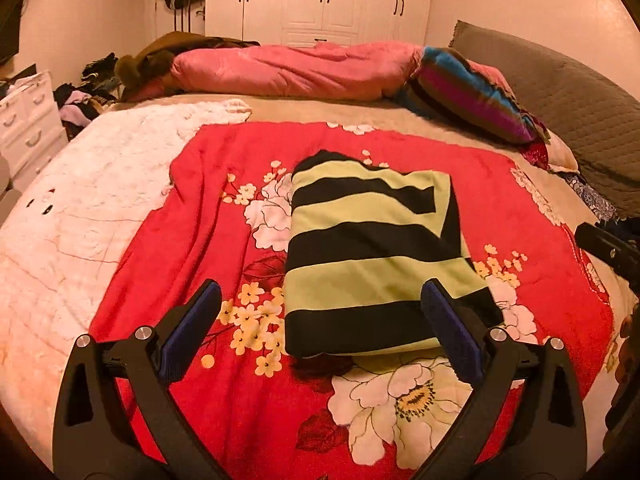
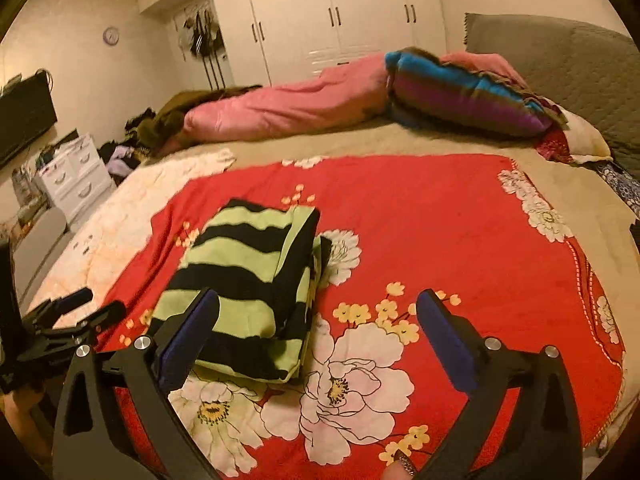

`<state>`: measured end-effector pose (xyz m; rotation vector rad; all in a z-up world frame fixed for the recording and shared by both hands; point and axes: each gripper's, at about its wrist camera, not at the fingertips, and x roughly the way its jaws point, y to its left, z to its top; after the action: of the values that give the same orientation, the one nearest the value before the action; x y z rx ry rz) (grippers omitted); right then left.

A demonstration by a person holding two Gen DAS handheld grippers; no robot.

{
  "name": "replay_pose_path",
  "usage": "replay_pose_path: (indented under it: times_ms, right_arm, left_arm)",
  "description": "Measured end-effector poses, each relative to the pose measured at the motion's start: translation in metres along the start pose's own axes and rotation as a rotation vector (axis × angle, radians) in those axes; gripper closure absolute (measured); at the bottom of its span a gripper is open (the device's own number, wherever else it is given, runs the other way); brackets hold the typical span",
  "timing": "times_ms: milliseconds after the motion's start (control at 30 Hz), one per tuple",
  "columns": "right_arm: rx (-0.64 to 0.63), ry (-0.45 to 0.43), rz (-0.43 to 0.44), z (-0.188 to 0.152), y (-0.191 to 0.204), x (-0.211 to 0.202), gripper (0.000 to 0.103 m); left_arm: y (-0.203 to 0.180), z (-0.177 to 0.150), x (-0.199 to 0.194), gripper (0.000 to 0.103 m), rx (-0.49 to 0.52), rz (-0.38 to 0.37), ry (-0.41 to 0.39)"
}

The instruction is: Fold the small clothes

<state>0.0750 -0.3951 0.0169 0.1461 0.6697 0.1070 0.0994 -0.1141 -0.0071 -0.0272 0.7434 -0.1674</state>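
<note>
A small garment with black and light-green stripes (image 1: 372,256) lies folded into a compact block on the red flowered blanket (image 1: 200,208). My left gripper (image 1: 320,292) hovers above the garment's near edge, open, with nothing between its blue pads. In the right wrist view the same folded garment (image 2: 248,280) sits left of centre. My right gripper (image 2: 318,300) stands wide open above the blanket (image 2: 440,220), just right of the garment, holding nothing. The left gripper (image 2: 94,302) shows at the left edge of that view; the right one pokes in at the right edge of the left wrist view.
The bed carries a pink quilt (image 1: 288,68) and a striped blue-purple blanket (image 1: 472,92) along its far side. A grey headboard (image 1: 568,96) rises at right. White drawers (image 1: 28,128) and a heap of clothes (image 1: 88,96) stand left of the bed, wardrobes (image 1: 320,0) behind.
</note>
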Motion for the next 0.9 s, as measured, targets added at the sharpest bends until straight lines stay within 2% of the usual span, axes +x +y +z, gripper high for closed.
replay_pose_path:
  times_ms: [233,367,467,700,900]
  right_arm:
    - [-0.021,-0.09,0.001,0.008,0.005,-0.042,0.005]
    - [-0.021,-0.093,0.009,0.004,0.009,-0.06,0.005]
    - [-0.016,-0.072,0.008,-0.006,0.013,-0.07,0.005]
    - [-0.013,0.037,-0.014,-0.053,0.024,-0.072,0.004]
    - [-0.029,0.104,-0.004,-0.076,0.04,-0.062,0.004]
  left_arm:
    - [-0.005,0.004,-0.034,0.009,0.004,0.008,-0.045]
    - [-0.006,0.0,-0.053,0.009,0.007,0.014,-0.048]
    - [-0.005,-0.009,-0.065,0.009,0.008,0.011,-0.033]
    - [0.002,-0.047,-0.075,0.009,-0.002,0.01,0.071]
    - [0.007,-0.06,-0.078,0.009,-0.012,0.011,0.084]
